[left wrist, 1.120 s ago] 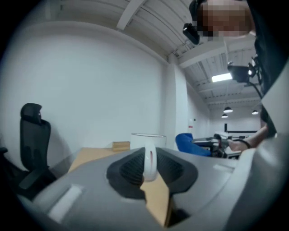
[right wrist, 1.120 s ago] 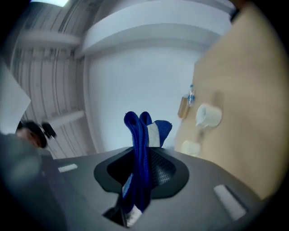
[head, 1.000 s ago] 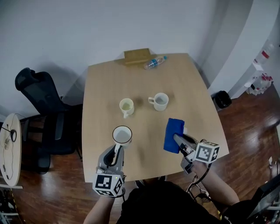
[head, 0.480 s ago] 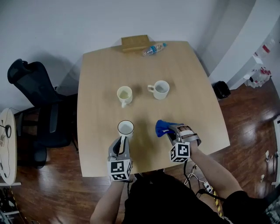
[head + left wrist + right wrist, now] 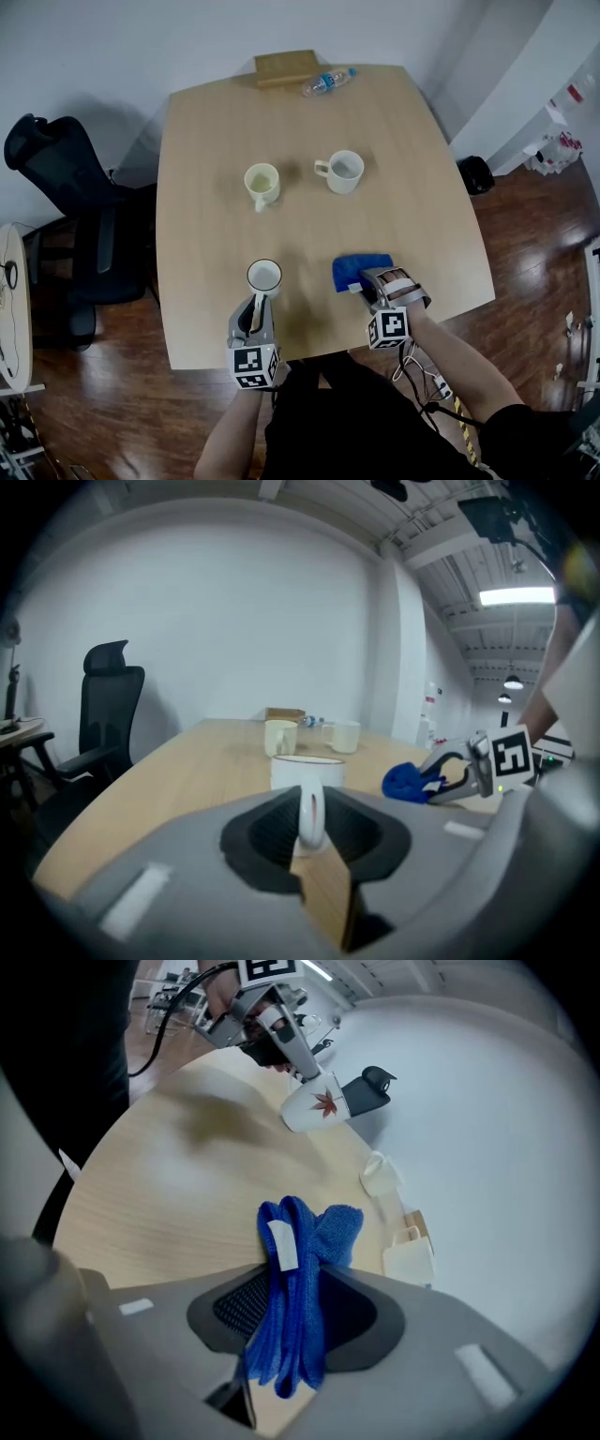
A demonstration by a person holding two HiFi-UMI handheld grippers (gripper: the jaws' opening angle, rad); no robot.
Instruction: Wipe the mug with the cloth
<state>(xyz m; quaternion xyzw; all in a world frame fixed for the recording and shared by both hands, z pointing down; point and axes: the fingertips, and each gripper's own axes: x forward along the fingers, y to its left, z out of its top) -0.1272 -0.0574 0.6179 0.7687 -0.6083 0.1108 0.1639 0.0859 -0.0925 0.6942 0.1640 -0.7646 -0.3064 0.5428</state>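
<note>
left gripper [image 5: 260,302]: clenched on the handle of the mug [image 5: 264,276] — the handle is pinched between its jaws
mug: white, dark-rimmed, a red leaf on its side; upright over the near part of the table [image 5: 216,141]; i cannot tell whether its base touches the wood
right gripper [image 5: 362,287]: released, its jaws have just been opening, loose around the blue cloth [image 5: 361,269]
cloth: bunched between those jaws, its far part lying on the table, to the right of the mug
further back: cream mug [image 5: 262,183], plain white mug [image 5: 345,172], water bottle [image 5: 326,81] — well apart from both grippers
</note>
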